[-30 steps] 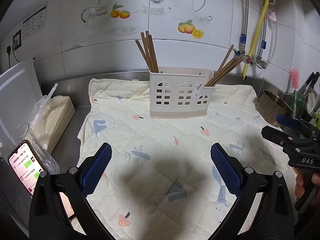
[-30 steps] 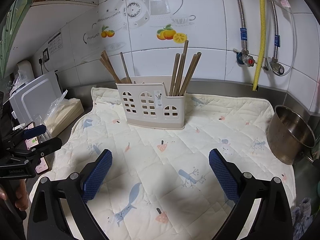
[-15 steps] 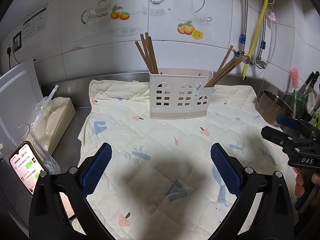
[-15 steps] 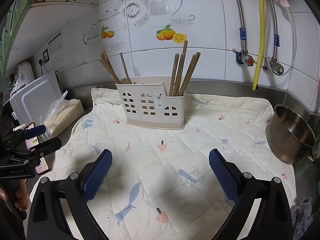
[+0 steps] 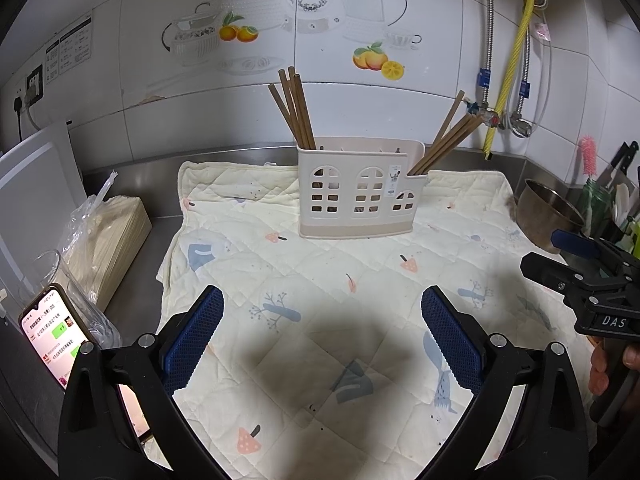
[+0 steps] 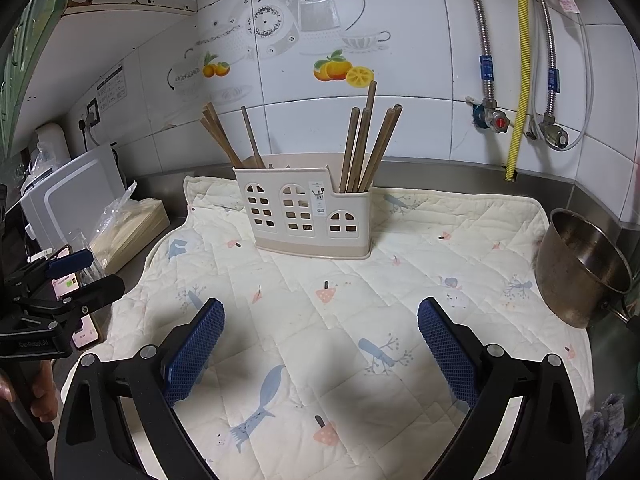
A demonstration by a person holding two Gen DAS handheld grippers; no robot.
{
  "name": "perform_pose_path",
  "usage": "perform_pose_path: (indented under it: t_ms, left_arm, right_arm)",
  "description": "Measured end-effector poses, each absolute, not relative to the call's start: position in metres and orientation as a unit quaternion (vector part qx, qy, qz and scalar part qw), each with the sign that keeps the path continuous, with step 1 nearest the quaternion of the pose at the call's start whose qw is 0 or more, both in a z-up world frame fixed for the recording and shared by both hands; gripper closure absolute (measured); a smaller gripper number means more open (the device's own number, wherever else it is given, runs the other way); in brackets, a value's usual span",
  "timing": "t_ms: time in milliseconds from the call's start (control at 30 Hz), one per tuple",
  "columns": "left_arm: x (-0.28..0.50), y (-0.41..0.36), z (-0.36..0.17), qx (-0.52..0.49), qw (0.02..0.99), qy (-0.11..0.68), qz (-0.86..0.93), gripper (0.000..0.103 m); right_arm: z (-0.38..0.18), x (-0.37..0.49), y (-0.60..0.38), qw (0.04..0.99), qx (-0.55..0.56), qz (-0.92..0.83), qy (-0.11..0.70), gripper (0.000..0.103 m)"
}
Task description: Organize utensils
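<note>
In the left wrist view, the left gripper (image 5: 322, 336) is spread wide with nothing between its blue pads (image 5: 194, 338); it hovers above the quilted mat (image 5: 320, 280) and touches nothing. Ahead, near the back of the mat, stands the cream utensil holder (image 5: 358, 200). One bunch of brown chopsticks (image 5: 294, 110) leans left out of its left compartment, and a second bunch (image 5: 446, 144) leans right out of the low right compartment. The mat between the gripper and the holder lies bare. To the left, off the mat's edge, sit a phone (image 5: 52, 328) with a lit screen, a bagged stack (image 5: 108, 236) and a white board (image 5: 36, 196) leaning on the wall. To the right, a metal bowl (image 5: 548, 212) sits just beyond the mat's edge. The right gripper (image 5: 560, 252) shows at the right side, held by a hand (image 5: 612, 364); its jaws stand apart and empty.

In the right wrist view, the right gripper (image 6: 320, 340) is also released wide, its pads (image 6: 444, 350) clear of the mat (image 6: 420, 260). The holder (image 6: 308, 212) stands upright straight ahead with chopsticks (image 6: 366, 148) in both end compartments. The metal bowl (image 6: 580, 264) rests tilted at the mat's right edge. The left gripper (image 6: 76, 272) is at the left edge of the table (image 6: 168, 178), over the phone.
</note>
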State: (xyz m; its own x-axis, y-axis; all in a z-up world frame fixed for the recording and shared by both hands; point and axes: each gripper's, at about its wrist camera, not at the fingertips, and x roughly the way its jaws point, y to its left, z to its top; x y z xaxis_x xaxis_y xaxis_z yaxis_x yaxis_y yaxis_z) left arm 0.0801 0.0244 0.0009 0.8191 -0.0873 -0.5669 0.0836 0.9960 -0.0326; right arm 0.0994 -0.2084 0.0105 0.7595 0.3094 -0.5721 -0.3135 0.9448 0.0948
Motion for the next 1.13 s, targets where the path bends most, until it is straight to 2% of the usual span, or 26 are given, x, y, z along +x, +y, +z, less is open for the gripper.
perform_pose_path:
  t_ms: [1133]
  left_arm:
    - [0.084, 0.0258, 0.0004, -0.007, 0.952, 0.3, -0.052, 0.005]
  right_arm:
    - [0.0069, 0.1005, -0.2127, 0.937, 0.003, 0.166, 0.308, 0.009]
